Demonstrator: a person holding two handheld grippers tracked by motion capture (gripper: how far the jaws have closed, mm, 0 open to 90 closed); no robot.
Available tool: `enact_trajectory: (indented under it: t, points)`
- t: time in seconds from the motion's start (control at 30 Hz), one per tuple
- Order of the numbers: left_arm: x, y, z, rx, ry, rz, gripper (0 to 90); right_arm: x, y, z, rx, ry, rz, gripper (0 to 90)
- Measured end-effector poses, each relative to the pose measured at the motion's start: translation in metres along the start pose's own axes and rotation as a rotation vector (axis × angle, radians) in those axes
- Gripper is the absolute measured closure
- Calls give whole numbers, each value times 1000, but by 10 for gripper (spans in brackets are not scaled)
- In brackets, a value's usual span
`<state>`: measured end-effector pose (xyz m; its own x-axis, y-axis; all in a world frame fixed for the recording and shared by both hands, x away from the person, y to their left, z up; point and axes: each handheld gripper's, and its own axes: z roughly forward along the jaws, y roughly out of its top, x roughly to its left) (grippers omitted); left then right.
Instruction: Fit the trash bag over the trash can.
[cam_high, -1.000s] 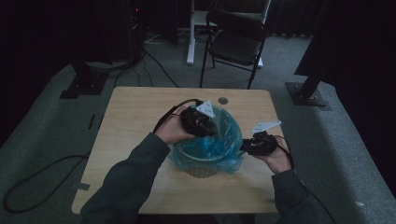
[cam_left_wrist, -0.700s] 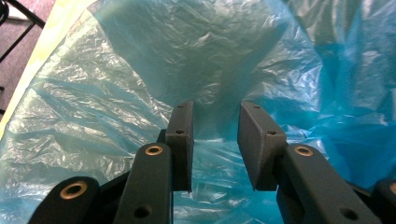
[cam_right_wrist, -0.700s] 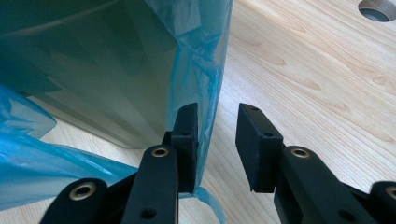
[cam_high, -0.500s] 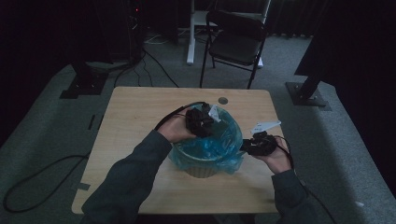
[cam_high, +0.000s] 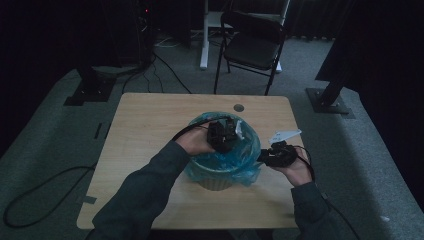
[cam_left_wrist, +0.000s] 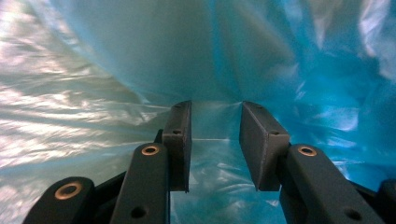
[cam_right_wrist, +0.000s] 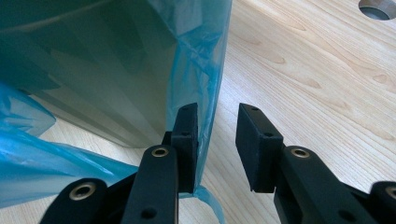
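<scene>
A pale waste bin (cam_high: 214, 181) lined with a blue plastic bag (cam_high: 243, 169) stands in the middle of the wooden table (cam_high: 145, 130). My left gripper (cam_high: 223, 136) reaches down into the bin's mouth. Its jaws stand open in the left gripper view, with its tips (cam_left_wrist: 215, 105) pressed against the bag's film (cam_left_wrist: 116, 60) and nothing gripped. My right gripper (cam_high: 270, 156) is at the bin's right side, low by the table. It is open (cam_right_wrist: 217, 108), and its left jaw touches the bag's hanging edge (cam_right_wrist: 198, 56) next to the bin wall (cam_right_wrist: 93, 70).
A round cable hole (cam_high: 239, 107) lies in the table behind the bin. A black folding chair (cam_high: 255, 45) stands beyond the far edge, with stand bases (cam_high: 330, 100) on the carpet. Bare wood (cam_right_wrist: 308, 74) lies right of the bin.
My left gripper has moved a little right and down, deeper into the bag-lined bin. The right gripper has stayed by the bin's right side.
</scene>
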<state>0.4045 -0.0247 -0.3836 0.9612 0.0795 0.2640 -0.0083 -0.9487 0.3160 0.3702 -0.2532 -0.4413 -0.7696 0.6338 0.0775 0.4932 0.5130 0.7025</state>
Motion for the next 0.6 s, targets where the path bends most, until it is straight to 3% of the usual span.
enact_trajectory:
  t: [0.27,0.43,0.57,0.6]
  points:
    - [-2,2,10,82,-7,22,610,1,0,0,-1,0,-3,691]
    - [-2,3,12,95,-5,22,602,1,0,0,-1,-1,0,691]
    - [-2,2,10,76,8,18,597,1,0,0,-1,-1,1,691]
    - [0,0,3,31,16,1,597,1,0,0,-2,0,1,691]
